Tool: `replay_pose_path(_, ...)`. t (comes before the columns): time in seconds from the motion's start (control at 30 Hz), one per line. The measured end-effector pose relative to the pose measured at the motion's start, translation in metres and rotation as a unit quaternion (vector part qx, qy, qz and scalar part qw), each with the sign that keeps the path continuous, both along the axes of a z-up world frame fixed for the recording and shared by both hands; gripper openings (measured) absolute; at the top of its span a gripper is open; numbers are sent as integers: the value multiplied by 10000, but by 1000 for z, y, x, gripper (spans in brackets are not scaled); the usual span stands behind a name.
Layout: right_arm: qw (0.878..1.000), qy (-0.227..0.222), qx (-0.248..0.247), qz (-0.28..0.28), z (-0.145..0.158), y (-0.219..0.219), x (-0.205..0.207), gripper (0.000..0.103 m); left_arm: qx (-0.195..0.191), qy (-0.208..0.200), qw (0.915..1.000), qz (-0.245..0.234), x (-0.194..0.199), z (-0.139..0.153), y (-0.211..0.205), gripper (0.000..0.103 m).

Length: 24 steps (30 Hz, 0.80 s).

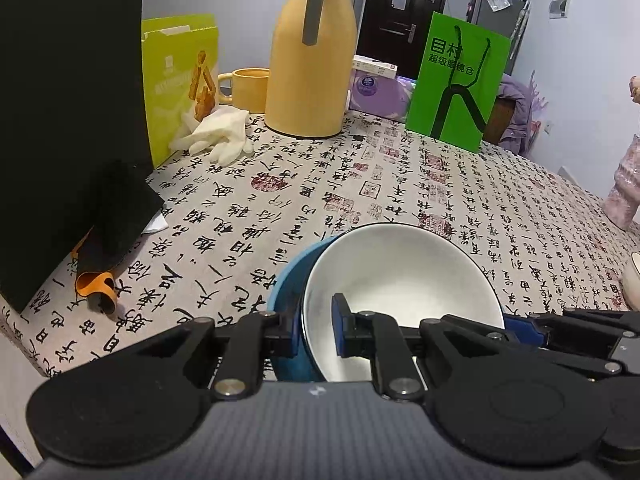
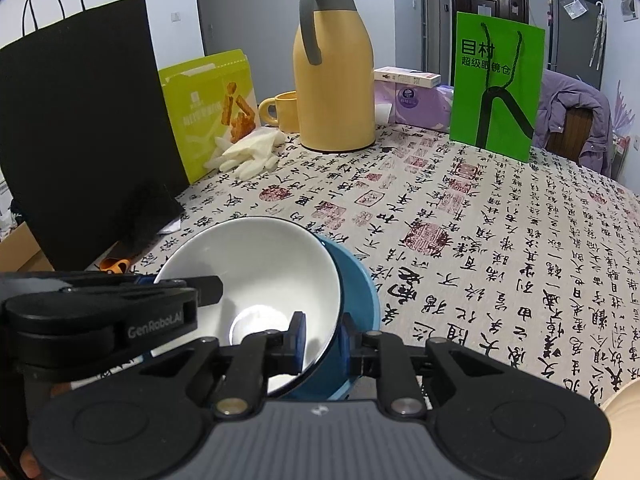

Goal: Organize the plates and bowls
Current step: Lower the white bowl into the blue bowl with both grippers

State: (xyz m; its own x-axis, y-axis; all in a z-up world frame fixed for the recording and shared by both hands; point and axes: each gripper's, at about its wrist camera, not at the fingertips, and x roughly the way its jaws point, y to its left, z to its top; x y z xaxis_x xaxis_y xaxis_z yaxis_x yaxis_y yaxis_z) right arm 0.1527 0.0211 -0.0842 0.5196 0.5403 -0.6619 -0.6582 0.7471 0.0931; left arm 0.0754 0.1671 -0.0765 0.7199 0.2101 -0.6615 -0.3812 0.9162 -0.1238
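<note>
A white bowl sits tilted inside a blue bowl, low over the patterned tablecloth. My left gripper is shut on the left rims of both bowls, one pad inside the white bowl and one outside the blue. In the right wrist view the white bowl and blue bowl are clamped at their right rims by my right gripper. Each gripper shows in the other's view: the right gripper and the left gripper. Whether the blue bowl touches the cloth is hidden.
At the back stand a yellow thermos jug, a yellow mug, a green paper bag and a snack box. A black paper bag stands at the left, with white gloves nearby. A cream dish lies at the right.
</note>
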Motion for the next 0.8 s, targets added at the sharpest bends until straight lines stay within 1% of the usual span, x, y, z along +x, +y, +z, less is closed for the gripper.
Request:
replay_pose_path(0.33,10000,12,47,-78,0,-4,1,17,21,77,9999,-83,5,-4,-1,15)
replay_pose_path(0.57,10000,28,71,-56,0,-4,1,17,-59,94,9999,-89,5,-3,1,17)
replay_pose_path(0.63,9999,82,135,-47,1,-5,2,20,-63,88,9999,-79,6,-3,1,17)
replay_pose_path(0.8,9996,184,217,-77,1,-7,3,20,-127,46,9999,-59,4,-2,1,17)
